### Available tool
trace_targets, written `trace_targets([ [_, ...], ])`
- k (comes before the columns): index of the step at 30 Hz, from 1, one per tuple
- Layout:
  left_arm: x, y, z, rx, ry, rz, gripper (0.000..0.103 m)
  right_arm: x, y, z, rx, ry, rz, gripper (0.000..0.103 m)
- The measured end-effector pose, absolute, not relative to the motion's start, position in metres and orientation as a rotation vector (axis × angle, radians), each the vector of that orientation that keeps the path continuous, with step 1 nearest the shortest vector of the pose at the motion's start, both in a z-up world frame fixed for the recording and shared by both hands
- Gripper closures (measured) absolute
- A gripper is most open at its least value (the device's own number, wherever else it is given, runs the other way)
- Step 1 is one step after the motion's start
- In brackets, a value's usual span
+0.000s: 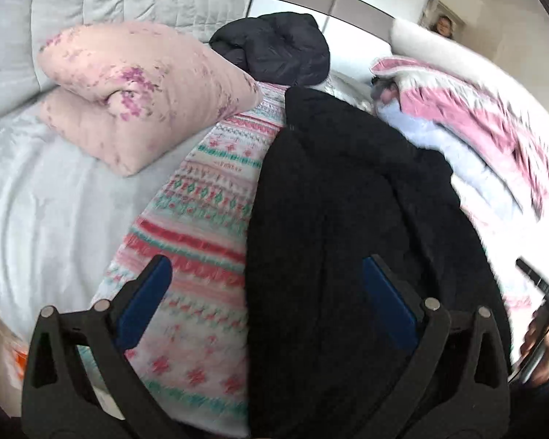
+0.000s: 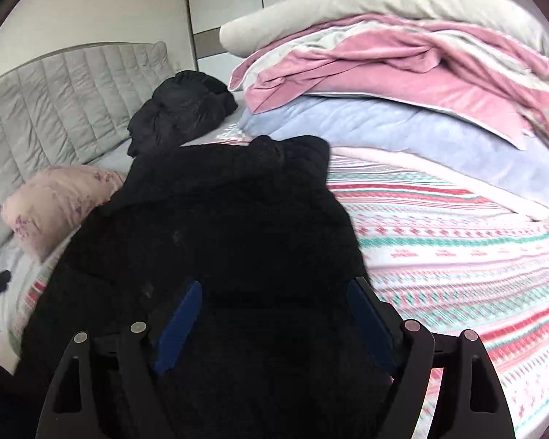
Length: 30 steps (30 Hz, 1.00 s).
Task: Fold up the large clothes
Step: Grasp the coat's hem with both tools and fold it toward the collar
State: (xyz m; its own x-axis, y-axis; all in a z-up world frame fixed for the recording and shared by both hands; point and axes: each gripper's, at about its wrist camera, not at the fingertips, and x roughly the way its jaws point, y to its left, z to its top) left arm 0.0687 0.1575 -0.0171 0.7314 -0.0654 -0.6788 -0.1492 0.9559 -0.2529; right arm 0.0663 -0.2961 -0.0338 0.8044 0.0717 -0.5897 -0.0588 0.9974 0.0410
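A large black fleece coat (image 1: 347, 197) lies lengthwise on the patterned bedspread (image 1: 201, 197); it also fills the middle of the right wrist view (image 2: 219, 219). My left gripper (image 1: 267, 278) is open and empty, hovering over the coat's left edge, one finger over the bedspread, the other over the coat. My right gripper (image 2: 274, 300) is open and empty, just above the coat's near end. A second black jacket (image 1: 278, 47) sits bunched near the headboard, also in the right wrist view (image 2: 179, 109).
A pink floral pillow (image 1: 135, 91) lies left of the coat by the grey padded headboard (image 2: 66, 102). A stack of folded pink, blue and white bedding (image 2: 402, 84) stands right of the coat. The other gripper's tip (image 1: 541, 285) shows at the right edge.
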Motion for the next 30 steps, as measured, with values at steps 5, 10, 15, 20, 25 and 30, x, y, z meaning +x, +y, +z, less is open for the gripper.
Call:
trace_targets([
  [5,0.043,0.155,-0.045,-0.218,0.812,0.077,0.0,0.019,-0.34,-0.062,0.189,0.716,0.064,0.019],
  [10,0.025,0.154,-0.051,-0.193,0.828,0.07,0.0,-0.009,-0.399,-0.099,0.521,0.784,0.11,0.019],
  [15,0.017,0.152,-0.061,-0.275,0.879,-0.006,0.025,-0.037,-0.423,-0.111,0.604,0.784,0.058,0.019],
  [20,0.01,0.14,-0.071,-0.302,0.916,-0.063,0.028,-0.047,-0.416,-0.132,0.631,0.895,0.066,0.02],
  [25,0.007,0.139,-0.074,-0.383,0.922,-0.106,0.048,-0.054,-0.395,-0.134,0.586,0.897,0.107,0.045],
  [30,0.003,0.137,-0.073,-0.378,0.918,-0.108,0.052,-0.059,-0.4,-0.128,0.618,0.845,0.112,0.078],
])
